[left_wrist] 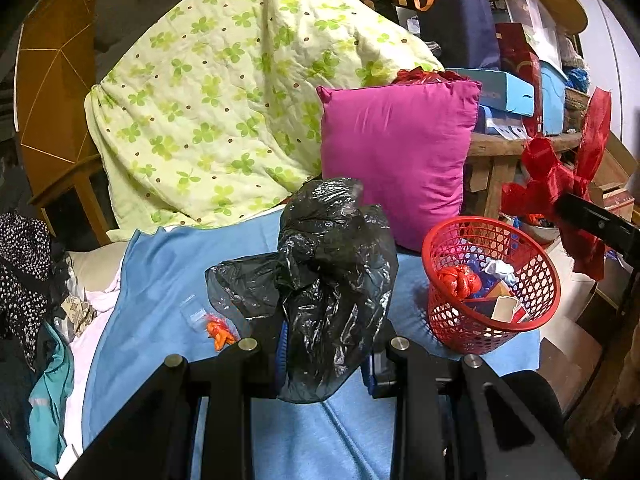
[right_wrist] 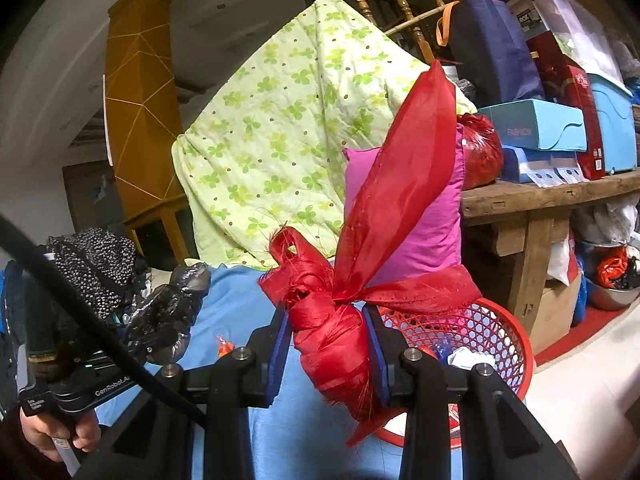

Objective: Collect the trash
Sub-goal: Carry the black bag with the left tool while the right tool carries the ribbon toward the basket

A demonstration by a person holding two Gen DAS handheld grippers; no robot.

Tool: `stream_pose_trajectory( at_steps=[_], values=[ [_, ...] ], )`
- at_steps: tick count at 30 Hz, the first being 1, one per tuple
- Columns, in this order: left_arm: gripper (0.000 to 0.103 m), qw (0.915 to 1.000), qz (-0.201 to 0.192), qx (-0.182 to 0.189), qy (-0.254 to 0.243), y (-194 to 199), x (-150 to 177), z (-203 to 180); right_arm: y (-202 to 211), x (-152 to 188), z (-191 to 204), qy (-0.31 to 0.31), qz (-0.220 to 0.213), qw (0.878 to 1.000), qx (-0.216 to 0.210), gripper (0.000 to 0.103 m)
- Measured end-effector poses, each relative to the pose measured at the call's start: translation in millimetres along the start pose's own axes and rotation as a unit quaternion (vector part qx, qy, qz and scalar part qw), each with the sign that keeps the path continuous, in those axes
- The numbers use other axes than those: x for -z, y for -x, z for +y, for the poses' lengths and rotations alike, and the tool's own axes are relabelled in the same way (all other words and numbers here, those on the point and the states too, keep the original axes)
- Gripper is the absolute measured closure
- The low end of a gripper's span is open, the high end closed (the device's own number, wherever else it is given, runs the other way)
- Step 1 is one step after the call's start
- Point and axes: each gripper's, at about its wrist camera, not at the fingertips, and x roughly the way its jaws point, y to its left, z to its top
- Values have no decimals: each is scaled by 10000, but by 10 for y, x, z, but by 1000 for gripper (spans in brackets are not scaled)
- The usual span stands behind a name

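My left gripper [left_wrist: 326,354] is shut on a crumpled black plastic bag [left_wrist: 332,276] and holds it above the blue sheet [left_wrist: 160,280]. My right gripper [right_wrist: 330,354] is shut on a bunched red ribbon [right_wrist: 336,336], held just left of the red mesh basket [right_wrist: 492,332]. The ribbon also shows in the left wrist view [left_wrist: 560,176], above and right of the basket [left_wrist: 452,320]. The basket holds several scraps of paper and plastic. A small orange wrapper [left_wrist: 218,330] lies on the sheet left of the black bag; it shows in the right wrist view too [right_wrist: 225,346].
A magenta pillow [left_wrist: 396,152] and a green clover quilt [left_wrist: 224,100] stand behind the sheet. A wooden bench [right_wrist: 540,200] stacked with boxes is at the right. Clothes [left_wrist: 24,264] pile at the left. A metal bowl [right_wrist: 612,292] sits on the floor.
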Motion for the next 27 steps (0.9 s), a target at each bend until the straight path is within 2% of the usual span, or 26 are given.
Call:
stream_pose_trajectory(
  at_steps=[27],
  values=[
    [73, 9995, 24, 132, -273, -62, 12, -200, 115, 90, -56, -166, 3, 9996, 236, 65]
  ],
)
